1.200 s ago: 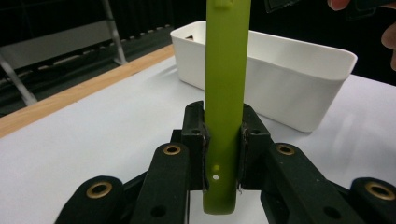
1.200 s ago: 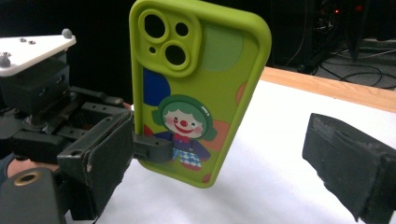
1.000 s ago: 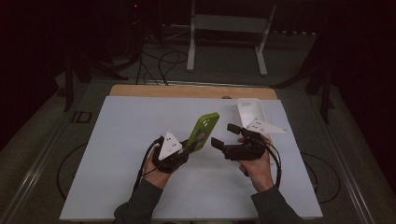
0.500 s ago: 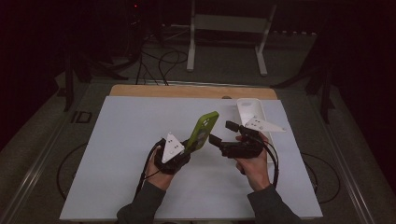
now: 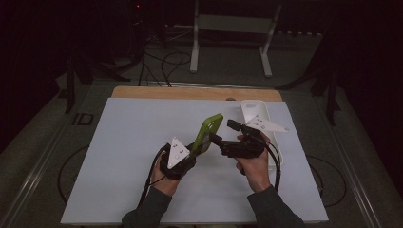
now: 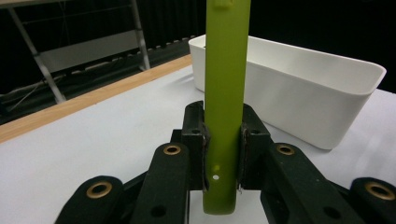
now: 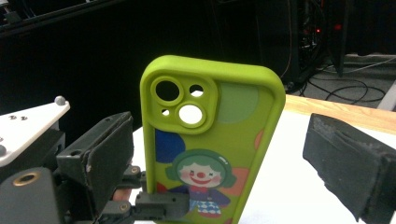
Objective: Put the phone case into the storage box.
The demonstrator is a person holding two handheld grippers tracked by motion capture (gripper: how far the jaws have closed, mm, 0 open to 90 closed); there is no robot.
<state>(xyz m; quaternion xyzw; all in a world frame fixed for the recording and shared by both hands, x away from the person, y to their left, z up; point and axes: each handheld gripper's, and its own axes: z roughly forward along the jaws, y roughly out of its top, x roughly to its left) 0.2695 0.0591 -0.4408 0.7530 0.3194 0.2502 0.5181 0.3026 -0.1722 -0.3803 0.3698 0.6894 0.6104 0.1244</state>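
A lime-green phone case (image 5: 209,130) with a clown cartoon (image 7: 210,140) stands upright above the white mat. My left gripper (image 5: 198,144) is shut on its lower end, with the pads pressing both sides of the case's edge (image 6: 224,93). From the right, my right gripper (image 5: 222,133) stands open. In the right gripper view its two jaws stand either side of the case's printed back without touching it. The left gripper's black jaws (image 7: 154,205) show below the case there.
A long white bin (image 5: 278,156) lies at the mat's right side, just behind my right hand (image 5: 254,166); it also shows close beyond the case (image 6: 299,93). A wooden table edge (image 5: 190,92) runs along the back. The white mat (image 5: 123,142) lies bare at left.
My right gripper has moved a little left and forward, so its open jaws now flank the case. The left gripper has held the case nearly still.
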